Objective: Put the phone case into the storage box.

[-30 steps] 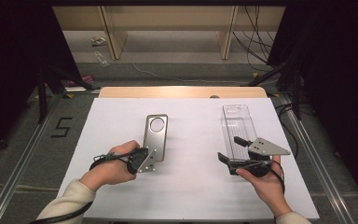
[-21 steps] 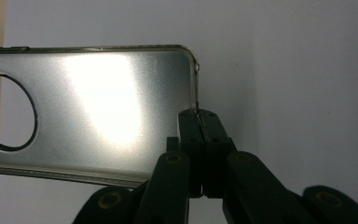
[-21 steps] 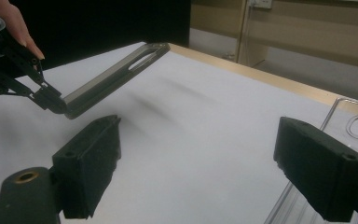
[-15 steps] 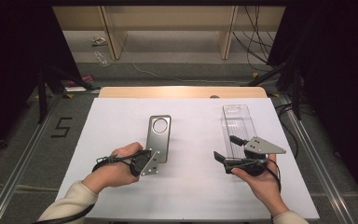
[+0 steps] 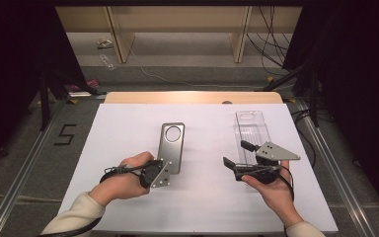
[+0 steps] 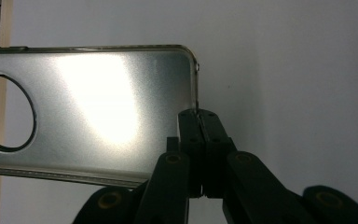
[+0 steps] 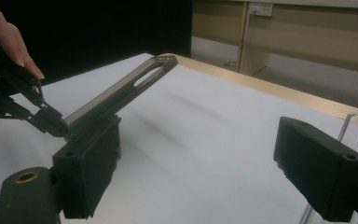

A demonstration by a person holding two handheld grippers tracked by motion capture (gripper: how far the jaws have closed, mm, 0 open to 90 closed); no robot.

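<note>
A silver metal phone case (image 5: 171, 143) with a round hole lies lengthwise at the middle of the white sheet. My left gripper (image 5: 167, 170) is shut on its near short edge; in the left gripper view the jaws pinch the case's rim (image 6: 196, 100) and the left gripper (image 6: 199, 119) shows no gap. The right gripper view shows the metal case (image 7: 121, 91) slanting over the sheet, with the left gripper (image 7: 51, 122) on its end. To the right, my right gripper (image 5: 234, 153) stands open, its jaws wide with nothing between them (image 7: 205, 163), just in front of a clear plastic case (image 5: 251, 129).
The white sheet (image 5: 128, 128) covers the table, with a wooden edge (image 5: 192, 97) at the back. Black cables trail from both grippers. Metal rails run along both sides of the table, and shelf legs (image 5: 121, 34) stand on the floor behind it.
The right gripper has drifted a little to the left, still open. The left gripper and the metal case have barely moved.
</note>
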